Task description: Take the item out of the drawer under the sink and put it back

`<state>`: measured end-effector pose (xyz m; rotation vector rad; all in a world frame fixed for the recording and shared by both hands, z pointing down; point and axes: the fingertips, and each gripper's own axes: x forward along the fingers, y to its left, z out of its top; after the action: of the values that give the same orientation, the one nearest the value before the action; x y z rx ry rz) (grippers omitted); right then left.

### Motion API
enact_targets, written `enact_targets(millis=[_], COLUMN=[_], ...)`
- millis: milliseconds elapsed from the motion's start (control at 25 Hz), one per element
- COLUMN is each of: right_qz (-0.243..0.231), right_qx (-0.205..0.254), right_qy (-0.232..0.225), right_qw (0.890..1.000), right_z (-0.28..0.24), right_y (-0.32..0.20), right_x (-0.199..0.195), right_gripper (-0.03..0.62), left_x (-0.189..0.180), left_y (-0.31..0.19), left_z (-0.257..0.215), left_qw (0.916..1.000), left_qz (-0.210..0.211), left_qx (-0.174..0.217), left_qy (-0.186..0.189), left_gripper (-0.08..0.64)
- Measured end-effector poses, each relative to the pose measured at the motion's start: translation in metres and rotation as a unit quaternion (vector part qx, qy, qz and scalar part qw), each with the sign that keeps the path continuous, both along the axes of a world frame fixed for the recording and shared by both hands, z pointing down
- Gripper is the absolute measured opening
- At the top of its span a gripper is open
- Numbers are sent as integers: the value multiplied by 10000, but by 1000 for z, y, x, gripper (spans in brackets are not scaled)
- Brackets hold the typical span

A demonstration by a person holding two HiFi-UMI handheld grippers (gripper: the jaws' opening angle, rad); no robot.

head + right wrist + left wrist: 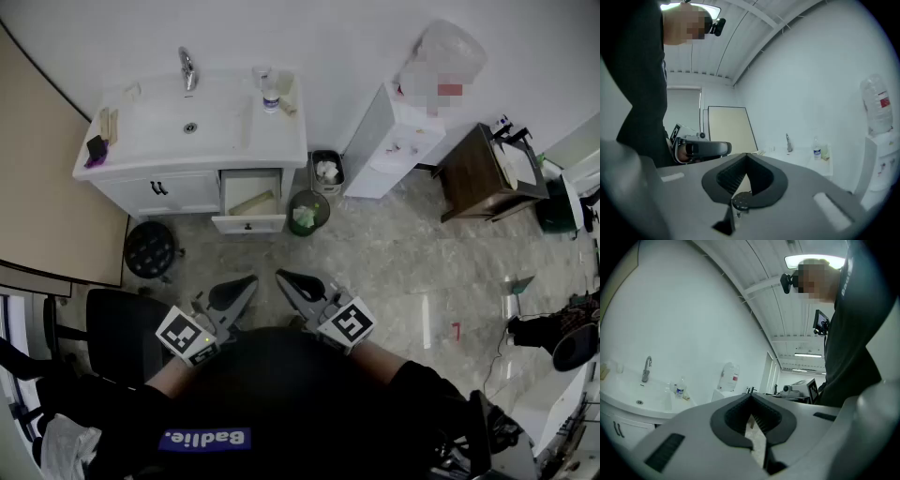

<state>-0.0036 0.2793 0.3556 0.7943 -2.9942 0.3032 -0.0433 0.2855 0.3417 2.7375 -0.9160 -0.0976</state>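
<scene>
The white vanity with its sink (187,122) stands at the far left wall. Below it one drawer (247,223) is pulled out, and a flat beige item (253,201) lies slanted inside. Both grippers hover close to my body, well short of the drawer, pointing toward it. My left gripper (247,283) is shut with nothing in it, its tips meeting in the left gripper view (751,395). My right gripper (283,277) is likewise shut and empty, with its tips meeting in the right gripper view (746,155). That view also catches the sink top (801,152) further off.
A green-lined bin (307,211) and a small dark bin (326,171) stand right of the drawer. A white water dispenser (398,141) and a brown side table (487,173) follow further right. A black stool (150,248) and a black chair (117,328) sit at the left. A bottle (271,97) stands on the vanity.
</scene>
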Motion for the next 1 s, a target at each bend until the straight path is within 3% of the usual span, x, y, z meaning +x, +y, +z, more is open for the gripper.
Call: enact_targets(millis=[480, 1000], right_qz=[-157, -388], right_qx=[44, 3], right_qy=[-108, -129], right_qw=[9998, 9992], right_z=[-5, 4], right_y=[4, -3], right_x=[6, 37], right_gripper=[2, 2], left_x=[11, 39], left_y=[5, -1], left_z=[-4, 2], left_qw=[10000, 9988], left_qz=[39, -467], left_qx=[42, -122], left_qy=[-34, -30], left_gripper=[5, 6])
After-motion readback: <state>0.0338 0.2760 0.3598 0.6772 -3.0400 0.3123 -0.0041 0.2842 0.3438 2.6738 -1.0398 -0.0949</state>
